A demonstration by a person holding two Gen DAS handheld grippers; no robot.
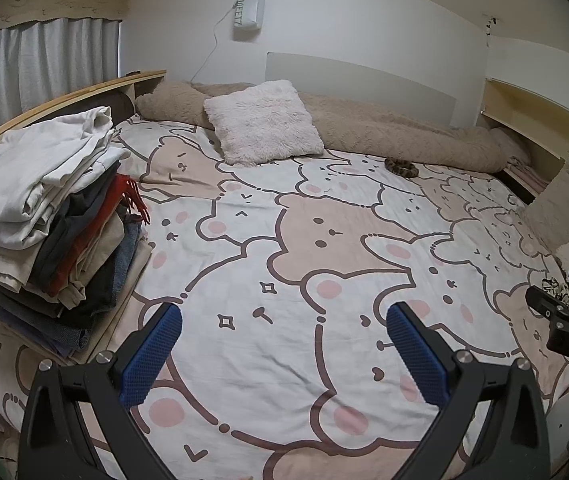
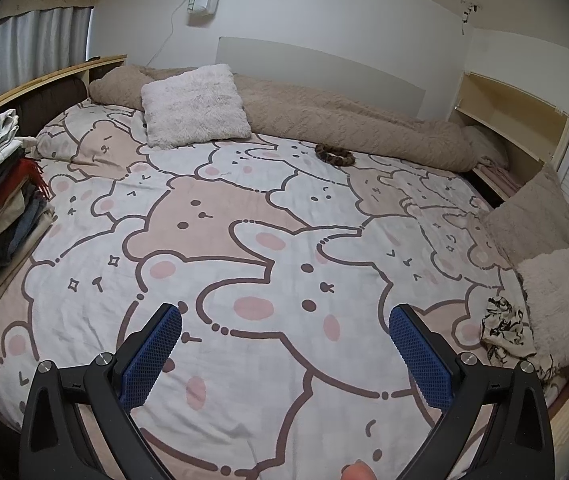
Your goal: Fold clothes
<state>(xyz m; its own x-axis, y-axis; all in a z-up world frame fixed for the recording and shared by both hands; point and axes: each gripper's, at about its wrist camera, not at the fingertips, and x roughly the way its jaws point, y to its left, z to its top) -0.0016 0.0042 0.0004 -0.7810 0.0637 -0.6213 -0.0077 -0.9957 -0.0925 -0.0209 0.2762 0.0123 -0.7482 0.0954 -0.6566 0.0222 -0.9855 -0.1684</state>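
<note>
Left gripper [image 1: 284,320]: fingers spread wide, nothing between them; hovers over bare bedspread [image 1: 284,240].
Right gripper [image 2: 284,322]: also spread wide, empty; its body shows at the right edge of the left view.
Pads: blue, textured [image 2: 152,354], clean of any cloth.
Stack [image 1: 56,216]: folded clothes piled high at the bed's left edge; white pieces on top, a red fringed piece and dark ones below. It leans slightly toward the bed.
Garment [image 2: 504,330]: one crumpled piece, cream with black print, at the right edge of the bed, touching a fluffy cushion [image 2: 564,300]. Likely the next thing to fold; it is nearer the right gripper than the left.
Other: pink pillow [image 1: 262,122] and beige blanket [image 1: 404,128] along the head of the bed; a small brown ring-shaped item [image 2: 334,156] lies on the bedspread just in front of the blanket, identity unclear.
Stage: judged between items, with the middle of the bed free for spreading cloth.
Risk, grab: pinching the garment low could catch the bedspread or the cushion's pile with it.
Risk, fold: the garment is bunched, so its edges are hidden; a blind pinch may take two layers and fold crooked.
Risk, stack: tall and uneven; a piece set off-centre could tip it.
</note>
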